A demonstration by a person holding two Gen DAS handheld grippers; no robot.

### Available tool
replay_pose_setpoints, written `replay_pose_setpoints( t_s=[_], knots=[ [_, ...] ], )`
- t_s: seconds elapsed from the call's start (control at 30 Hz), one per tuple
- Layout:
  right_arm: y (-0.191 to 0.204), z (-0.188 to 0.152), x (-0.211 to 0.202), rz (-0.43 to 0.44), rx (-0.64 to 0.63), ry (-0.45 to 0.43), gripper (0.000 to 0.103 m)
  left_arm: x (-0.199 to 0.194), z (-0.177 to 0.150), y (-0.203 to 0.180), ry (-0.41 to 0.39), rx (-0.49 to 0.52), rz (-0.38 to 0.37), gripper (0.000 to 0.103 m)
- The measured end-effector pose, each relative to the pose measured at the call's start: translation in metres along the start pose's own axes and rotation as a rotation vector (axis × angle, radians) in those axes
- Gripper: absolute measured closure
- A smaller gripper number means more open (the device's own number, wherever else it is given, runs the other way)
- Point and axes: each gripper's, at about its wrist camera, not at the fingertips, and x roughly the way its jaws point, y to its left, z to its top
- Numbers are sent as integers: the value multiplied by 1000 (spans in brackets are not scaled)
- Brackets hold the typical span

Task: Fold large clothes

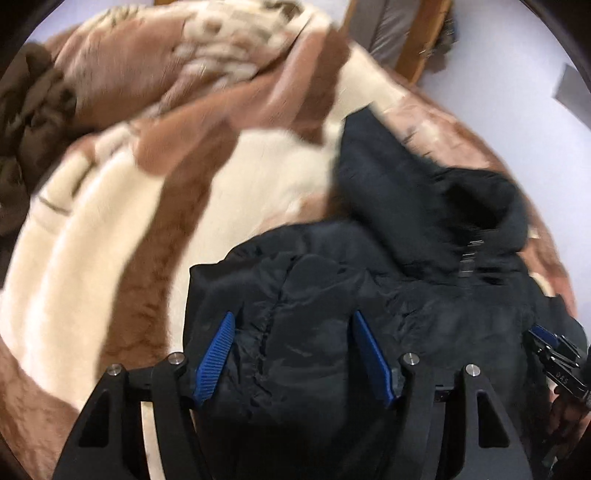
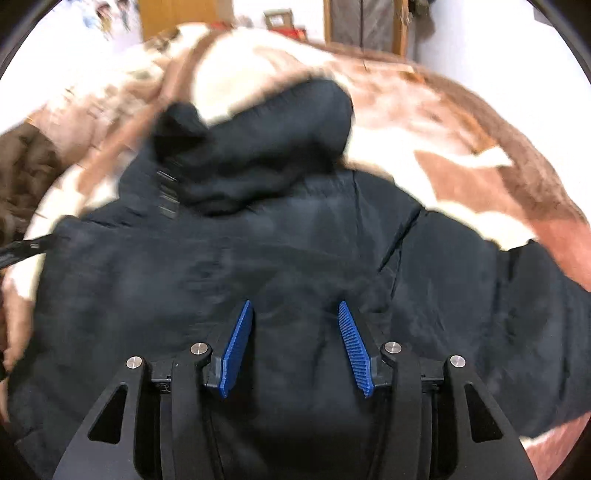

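A black padded hooded jacket [image 1: 406, 288] lies spread on a cream and brown plush blanket [image 1: 110, 240]. Its hood [image 1: 480, 206] points away from me. My left gripper [image 1: 295, 350] is over the jacket's left part, and a thick bunch of fabric fills the gap between its blue pads [image 1: 218, 354]. In the right wrist view the jacket [image 2: 258, 240] fills the lower frame, hood [image 2: 277, 140] at the top. My right gripper [image 2: 295, 343] has padded fabric between its pads [image 2: 354, 347] too. The right gripper [image 1: 546, 347] also shows at the left view's right edge.
A dark brown garment [image 1: 26, 122] is heaped on the blanket's far left, also visible as the brown heap [image 2: 22, 173]. Behind the bed stand a wooden-framed panel [image 2: 365, 26] and pale walls. The blanket [image 2: 461, 140] extends to the right of the jacket.
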Motion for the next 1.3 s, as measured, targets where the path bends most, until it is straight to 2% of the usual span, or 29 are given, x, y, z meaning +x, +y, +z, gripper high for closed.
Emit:
replay_pose_setpoints(
  t_s=[0.1, 0.23, 0.27, 0.33, 0.47, 0.53, 0.6, 0.63, 0.8, 0.87, 0.97, 1.17, 1.3],
  knots=[
    [-2, 1, 15, -7, -11, 9, 53, 19, -9, -5, 2, 23, 23, 35],
    [-4, 6, 8, -11, -3, 37, 53, 14, -9, -12, 5, 45, 51, 36],
    [-4, 8, -1, -12, 3, 24, 53, 4, -9, -11, 3, 38, 41, 42],
    [-3, 3, -34, -1, -2, -40, 53, -25, -14, -9, -22, 40, -3, 46],
    [-1, -27, -66, 42, 0, -75, 53, -71, -43, -7, -81, 79, -60, 46],
    [-1, -40, -53, 12, -8, -29, 53, -66, -60, -7, -49, 102, -54, 46],
    [-4, -48, -27, 1, -6, 35, 53, -43, -71, -4, 18, 110, -8, 46],
    [-5, -48, -19, 3, -7, 41, 53, -32, -75, -1, 42, 99, -9, 46],
    [1, -47, -22, -16, -27, 53, 53, -27, -76, 2, 36, 82, -3, 46],
    [-3, -49, -37, 4, 13, 41, 53, -37, -76, 0, 35, 88, 20, 46],
    [-12, -63, -73, 48, 75, -4, 53, -69, -86, -8, -1, 102, 13, 47],
    [-11, -105, -149, 53, 103, -75, 51, -143, -131, -33, -64, 130, -7, 47],
    [-7, -135, -192, 61, 104, -104, 51, -185, -164, -48, -84, 126, -58, 47]
  ],
)
